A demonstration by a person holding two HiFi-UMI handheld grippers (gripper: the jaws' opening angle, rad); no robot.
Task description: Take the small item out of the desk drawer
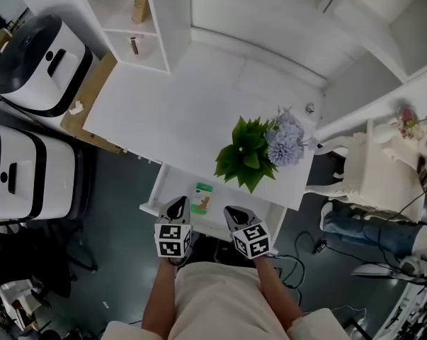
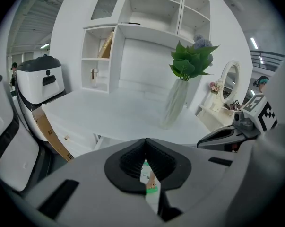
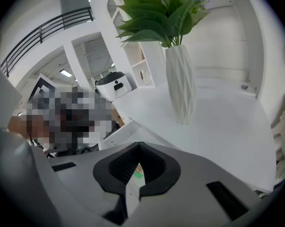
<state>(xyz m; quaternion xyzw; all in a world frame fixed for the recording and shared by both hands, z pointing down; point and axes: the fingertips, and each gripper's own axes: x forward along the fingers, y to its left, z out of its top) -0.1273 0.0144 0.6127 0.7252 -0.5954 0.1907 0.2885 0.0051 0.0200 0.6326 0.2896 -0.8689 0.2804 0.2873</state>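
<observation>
- The drawer [image 1: 154, 190] is seen pulled out under the near edge of the desk [image 1: 185, 112], in the head view.
- The packet [image 1: 201, 197], a small flat thing in green and white, is lying on the drawer floor. It is near the middle and apart from the walls.
- The left gripper [image 1: 176, 207] is held over the front of the drawer, just beside the packet on its left. Its jaws are pressed together and nothing is pinched.
- The right gripper [image 1: 236, 217] is held on the other side of the packet. Its jaws are also pressed together and are empty.
- In each gripper view the packet [image 2: 151, 181] is seen only through the gap below the closed pads, so it is not touched yet.
- The packet is judged to be light and thin, probably a soft wrapper that bends and can slide on the smooth floor.
- A hold across its short width, near the middle, is judged the safest. One pad should be slid under a long edge, because a flat thing gives little to pinch from above.
- The jaws must be opened before any hold is tried. Only a gentle squeeze is needed, since the contents may be crushed.
- The plant [image 1: 248, 153] in its vase [image 3: 181, 86] is standing on the desk behind the drawer and is judged not to be in the way.
</observation>
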